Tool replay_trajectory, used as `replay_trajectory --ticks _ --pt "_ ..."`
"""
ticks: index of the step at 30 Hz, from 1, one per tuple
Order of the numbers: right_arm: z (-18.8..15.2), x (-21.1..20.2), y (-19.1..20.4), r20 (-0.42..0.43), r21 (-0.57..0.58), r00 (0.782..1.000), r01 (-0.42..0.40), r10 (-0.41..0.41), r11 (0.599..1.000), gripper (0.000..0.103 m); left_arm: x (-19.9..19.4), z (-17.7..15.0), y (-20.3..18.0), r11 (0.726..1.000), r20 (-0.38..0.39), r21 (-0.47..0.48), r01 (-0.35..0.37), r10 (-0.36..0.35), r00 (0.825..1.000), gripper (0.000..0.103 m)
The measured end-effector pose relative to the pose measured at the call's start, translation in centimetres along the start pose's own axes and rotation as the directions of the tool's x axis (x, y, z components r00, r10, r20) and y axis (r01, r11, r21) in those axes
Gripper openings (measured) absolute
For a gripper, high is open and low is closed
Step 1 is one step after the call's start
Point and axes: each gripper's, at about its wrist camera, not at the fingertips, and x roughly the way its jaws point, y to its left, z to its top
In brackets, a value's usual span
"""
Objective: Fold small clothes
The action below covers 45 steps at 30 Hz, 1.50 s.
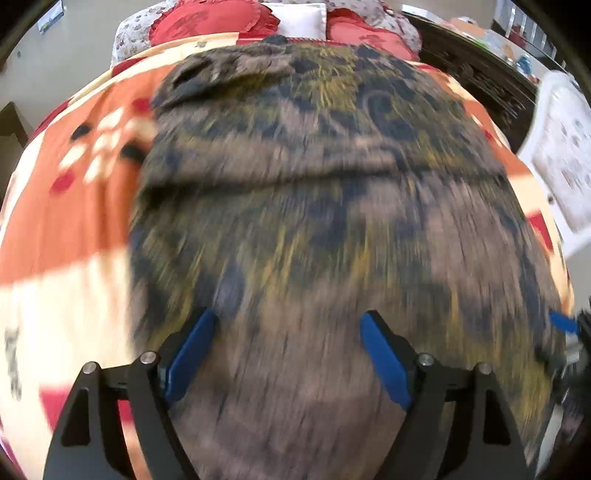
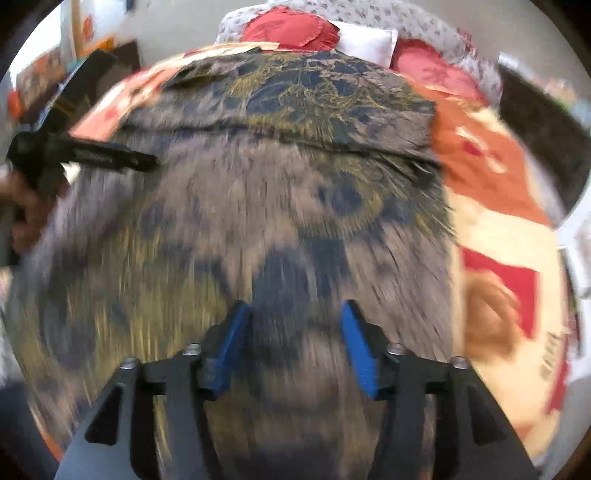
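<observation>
While blurred by motion in both views, reads clearly enough: garment point(image 1: 314, 221) point(image 2: 258, 203), grey-brown with a dark blue and yellow print, lies spread on a blanket point(image 1: 74, 221) of orange, cream and red. Fills most of each view. Runs lengthwise away from the cameras, with the near end under the grippers and the far end toward the pillows point(image 1: 214, 22) at the head of the bed. Shows a crosswise ridge about halfway up in the left wrist view. Shows a dark round opening point(image 1: 192, 74) at the far left corner there; cannot tell whether neck or sleeve. In the right wrist view, carries a crosswise edge point(image 2: 277, 140) near the far end, with the sharper printed panel beyond it.

Left gripper point(image 1: 290, 317): jaws wide apart, blue pads point(image 1: 192, 350) clear of each other, cloth below and between them but not pinched. Right gripper point(image 2: 295, 306): jaws also apart, somewhat narrower, pads over the near part of the cloth, nothing clamped. Seen from the right wrist, left gripper sits at the garment's left edge, gripped by a hand point(image 2: 26, 210).

Beyond the blanket: white cushion point(image 1: 299, 18) between the red pillows, dark wooden furniture point(image 1: 472, 74) to the right.
</observation>
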Motion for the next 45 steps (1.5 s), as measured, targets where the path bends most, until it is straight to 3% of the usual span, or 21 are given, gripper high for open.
replay_trajectory --ticks 2,5,7,9,10,12,14,17,20,23,24,27,29,32,34,37,41,45 --pt "-1.9 -0.9 -1.5 0.013 0.110 0.998 -0.064 0.063 0.992 0.069 -1.5 -2.6 0.2 0.999 -0.014 0.040 -0.015 0.015 1.000 0.085" --pt "-4.4 -1.5 -4.3 0.062 0.290 0.980 -0.198 0.188 0.936 0.070 -4.7 -6.4 1.6 0.999 0.000 0.034 0.027 -0.027 1.000 0.085" --pt "-5.0 -1.6 -4.8 0.095 0.325 0.972 -0.233 0.214 0.917 0.070 -6.8 -8.5 3.7 1.000 0.051 -0.014 0.009 -0.009 0.999 0.085" --pt "-5.1 -1.7 -4.6 0.104 0.325 0.974 -0.224 0.201 0.919 0.070 -8.1 -9.9 6.5 0.995 0.084 -0.098 -0.020 0.028 0.996 0.085" --pt "-5.0 -1.7 -4.3 0.103 0.320 0.977 -0.208 0.185 0.924 0.071 -8.2 -10.5 7.6 0.990 0.086 -0.144 0.001 0.012 0.996 0.085" --pt "-4.9 -1.8 -3.9 0.102 0.317 0.982 -0.183 0.158 0.931 0.072 -7.5 -11.4 9.5 0.967 0.061 -0.233 0.103 -0.091 0.994 0.085" --pt "-5.1 -1.7 -3.7 0.112 0.324 0.984 -0.169 0.139 0.931 0.073 -7.9 -12.2 9.7 0.954 0.089 -0.244 0.173 -0.155 0.984 0.085" --pt "-5.2 -1.8 -3.6 0.120 0.325 0.985 -0.160 0.127 0.932 0.073 -7.4 -12.8 8.0 0.921 0.043 -0.214 0.326 -0.324 0.945 0.085" --pt "-5.2 -1.9 -3.6 0.112 0.329 0.985 -0.160 0.129 0.931 0.073 -7.7 -13.3 6.7 0.930 0.015 -0.161 0.331 -0.333 0.943 0.085" --pt "-5.1 -2.0 -3.5 0.101 0.333 0.988 -0.147 0.120 0.932 0.073 -7.9 -13.8 7.0 0.873 -0.001 -0.206 0.442 -0.452 0.892 0.085" --pt "-5.0 -2.1 -3.5 0.099 0.332 0.988 -0.143 0.116 0.932 0.073 -7.8 -14.0 7.2 0.836 -0.004 -0.231 0.498 -0.513 0.859 0.085" --pt "-4.9 -3.1 -3.6 0.101 0.335 0.990 -0.132 0.104 0.933 0.072 -7.4 -14.8 7.7 0.756 -0.009 -0.286 0.589 -0.617 0.787 0.084" --pt "-5.5 -5.0 -4.2 0.138 0.345 0.989 -0.104 0.059 0.933 0.067 -7.7 -15.3 7.8 0.735 -0.011 -0.303 0.606 -0.639 0.769 0.078" --pt "-7.3 -8.0 -5.6 0.199 0.352 0.980 -0.050 -0.023 0.935 0.067 -8.1 -15.8 7.4 0.744 -0.020 -0.293 0.600 -0.633 0.774 0.066" --pt "-9.0 -9.6 -7.1 0.210 0.379 0.974 0.004 -0.090 0.925 0.067 -8.1 -16.1 7.0 0.761 -0.041 -0.283 0.584 -0.618 0.785 0.048" --pt "-12.3 -10.7 -9.6 0.177 0.463 0.967 0.081 -0.181 0.883 0.067 -7.9 -16.4 6.5 0.809 -0.065 -0.252 0.532 -0.562 0.824 0.027" --pt "-15.6 -10.9 -11.5 0.179 0.535 0.974 0.025 -0.142 0.844 0.067 -7.8 -16.9 6.3 0.838 -0.049 -0.238 0.490 -0.515 0.856 0.022" --pt "-16.4 -9.5 -11.5 0.226 0.520 0.974 -0.099 -0.025 0.849 0.067 -8.0 -17.1 5.6 0.852 -0.033 -0.228 0.470 -0.490 0.871 0.027"
